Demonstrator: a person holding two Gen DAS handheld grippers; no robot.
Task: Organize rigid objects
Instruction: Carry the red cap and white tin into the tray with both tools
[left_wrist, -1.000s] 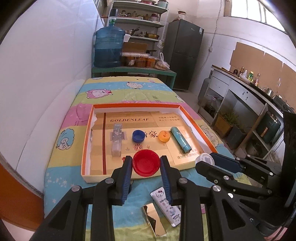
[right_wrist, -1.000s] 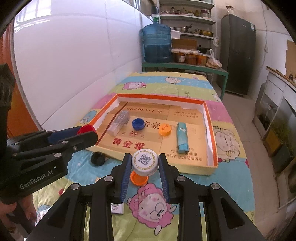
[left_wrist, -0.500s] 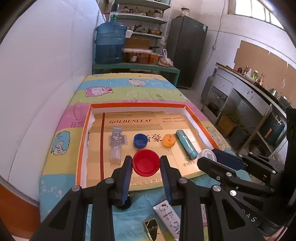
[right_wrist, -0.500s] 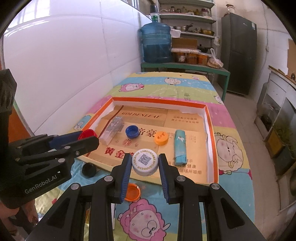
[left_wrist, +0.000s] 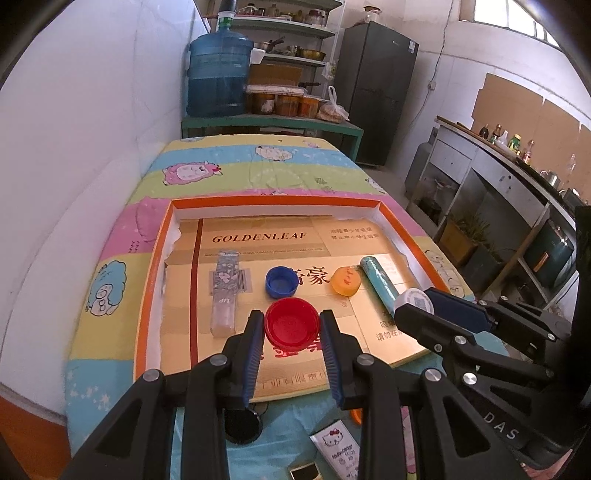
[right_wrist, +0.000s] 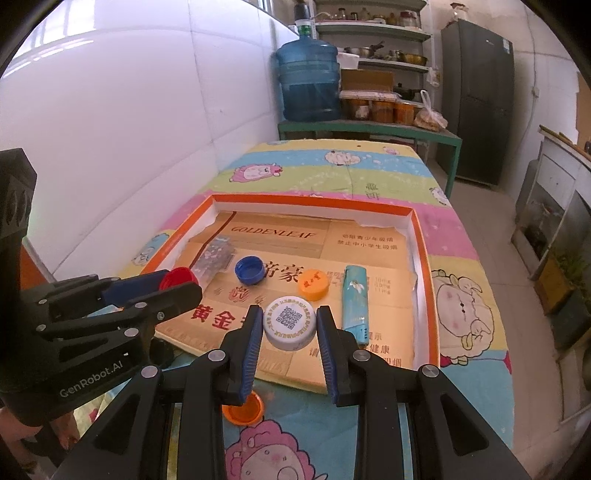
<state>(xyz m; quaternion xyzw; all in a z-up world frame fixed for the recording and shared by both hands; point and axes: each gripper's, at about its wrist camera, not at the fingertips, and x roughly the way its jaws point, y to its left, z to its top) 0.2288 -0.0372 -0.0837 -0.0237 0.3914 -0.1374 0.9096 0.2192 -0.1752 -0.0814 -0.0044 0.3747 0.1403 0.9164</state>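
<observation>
Left gripper (left_wrist: 291, 325) clamps red cap (left_wrist: 291, 325); right gripper (right_wrist: 290, 325) clamps white cap (right_wrist: 290, 323).

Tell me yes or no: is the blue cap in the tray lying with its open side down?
No, in the left wrist view the blue cap lies open side up on the tray floor, its hollow inside showing.
</observation>
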